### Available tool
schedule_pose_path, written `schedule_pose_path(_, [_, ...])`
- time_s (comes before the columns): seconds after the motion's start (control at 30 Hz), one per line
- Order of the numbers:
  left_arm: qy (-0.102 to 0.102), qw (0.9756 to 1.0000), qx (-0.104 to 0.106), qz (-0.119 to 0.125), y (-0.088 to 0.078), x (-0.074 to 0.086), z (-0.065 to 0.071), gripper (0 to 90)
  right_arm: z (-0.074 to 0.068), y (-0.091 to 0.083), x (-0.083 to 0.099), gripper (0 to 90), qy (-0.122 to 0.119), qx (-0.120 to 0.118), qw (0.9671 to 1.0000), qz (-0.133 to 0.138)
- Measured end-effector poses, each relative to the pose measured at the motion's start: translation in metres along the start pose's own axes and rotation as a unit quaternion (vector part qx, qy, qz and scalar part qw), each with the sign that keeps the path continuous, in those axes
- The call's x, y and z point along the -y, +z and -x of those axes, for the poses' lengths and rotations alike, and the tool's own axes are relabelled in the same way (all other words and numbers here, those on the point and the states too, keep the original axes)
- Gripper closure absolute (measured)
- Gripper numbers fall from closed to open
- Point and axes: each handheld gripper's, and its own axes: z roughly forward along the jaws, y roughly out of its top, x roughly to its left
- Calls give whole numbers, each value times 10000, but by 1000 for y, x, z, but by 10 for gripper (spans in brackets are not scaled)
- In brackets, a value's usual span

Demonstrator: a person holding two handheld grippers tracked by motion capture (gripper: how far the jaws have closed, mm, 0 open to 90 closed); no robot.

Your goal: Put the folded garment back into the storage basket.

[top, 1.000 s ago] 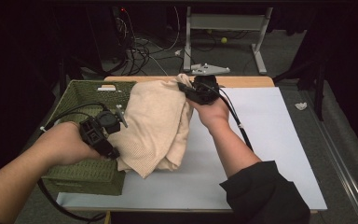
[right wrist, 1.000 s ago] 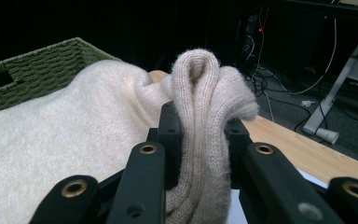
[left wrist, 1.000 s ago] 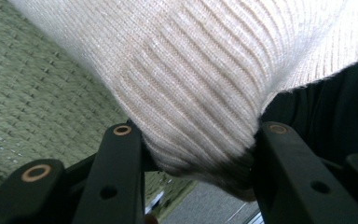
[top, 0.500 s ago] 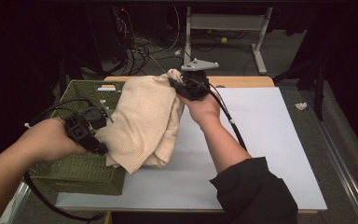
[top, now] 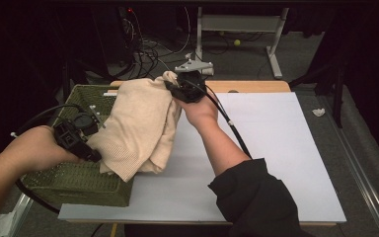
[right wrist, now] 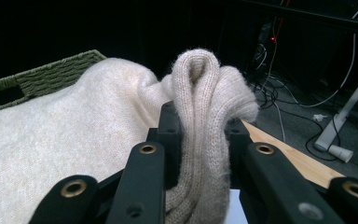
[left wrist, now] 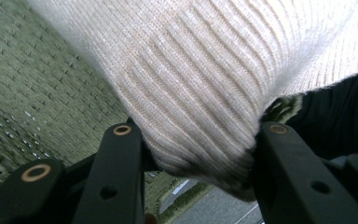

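Nearest the camera in the high view, the person's forearms come in from the bottom edge, a dark sleeve [top: 256, 197] on the right one. The left gripper [top: 81, 144] sits low over the near part of the green woven basket [top: 74, 182], and its jaws are clamped on a ribbed edge of the cream sweater [top: 138, 123] — in the left gripper view you can see the knit [left wrist: 200, 93] bunched up and squeezed between the two black jaws, with the basket weave [left wrist: 42, 88] behind it.

The sweater hangs stretched between the two grippers, draped partly over the basket's right rim and partly over the white tabletop [top: 276, 148]. Its lower folds droop down next to the basket's near right corner.

Further back, the right gripper [top: 175, 89] is up near the table's far edge, jaws closed tight on a folded-over hem of the same sweater. The right gripper view shows it well: a loop of knit [right wrist: 200, 116] sticks up between the jaws, the rest of the sweater spreads off to the left, and the basket rim [right wrist: 51, 72] shows behind it.

Beyond the table there's a wooden strip [top: 256, 86] along the far edge, then floor with a tangle of cables [top: 148, 49] and a grey metal frame [top: 242, 22].
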Motion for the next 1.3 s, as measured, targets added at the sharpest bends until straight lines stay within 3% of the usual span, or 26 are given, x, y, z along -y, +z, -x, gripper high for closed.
schedule_pose_path(0.43, [-351,9993,-38,82,3,35,-26,618,-26,34,-9,760,-55,-178,9997,-168])
schedule_pose_path(0.7, [-493,9988,-60,5,1,50,-34,618,-43,46,-15,760,-125,-293,9994,-153])
schedule_pose_path(1.03, [-628,9980,-74,-12,-1,58,-37,618,-56,65,-22,760,-288,-309,9988,-242])
schedule_pose_path(1.3, [-692,9976,-85,13,-3,63,-43,619,-63,64,-29,760,-331,-358,9987,-177])
